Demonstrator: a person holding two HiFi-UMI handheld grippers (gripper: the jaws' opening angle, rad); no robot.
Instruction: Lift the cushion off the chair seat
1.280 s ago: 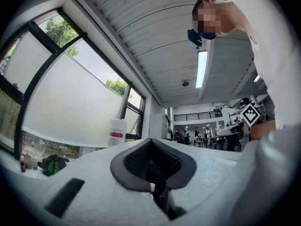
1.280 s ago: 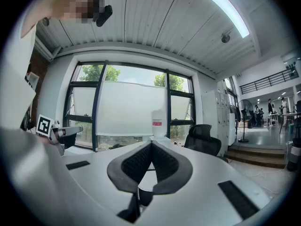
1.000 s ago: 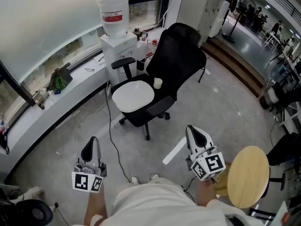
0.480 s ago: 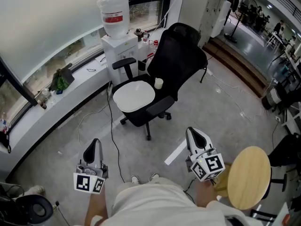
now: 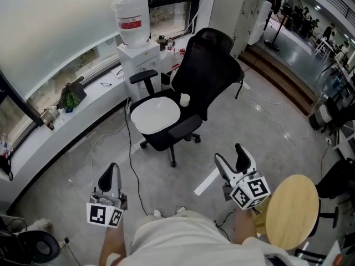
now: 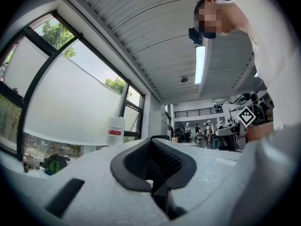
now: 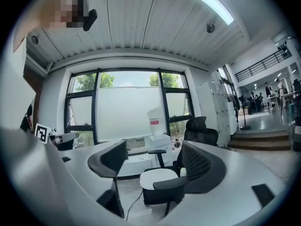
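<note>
A black office chair (image 5: pixel 206 71) stands on the grey floor ahead of me, with a round white cushion (image 5: pixel 155 114) lying flat on its seat. A small white cup (image 5: pixel 184 99) sits on the seat by the backrest. My left gripper (image 5: pixel 108 177) is held low at the left, well short of the chair, its jaws shut on nothing. My right gripper (image 5: pixel 232 158) is at the right, also short of the chair, and its jaws are opening with nothing between them. In the right gripper view the cushion (image 7: pixel 158 178) shows far off between the spread fingers.
A white water dispenser (image 5: pixel 137 60) with a bottle stands behind the chair by the window ledge (image 5: pixel 83 101). A round wooden stool (image 5: pixel 291 208) is close at my right. A black cable (image 5: pixel 132 159) trails over the floor. Steps (image 5: pixel 277 73) rise at the far right.
The right gripper's jaws were shut in the earlier frames and now stand apart. Both grippers have shifted only slightly. The cushion stays on the seat.
</note>
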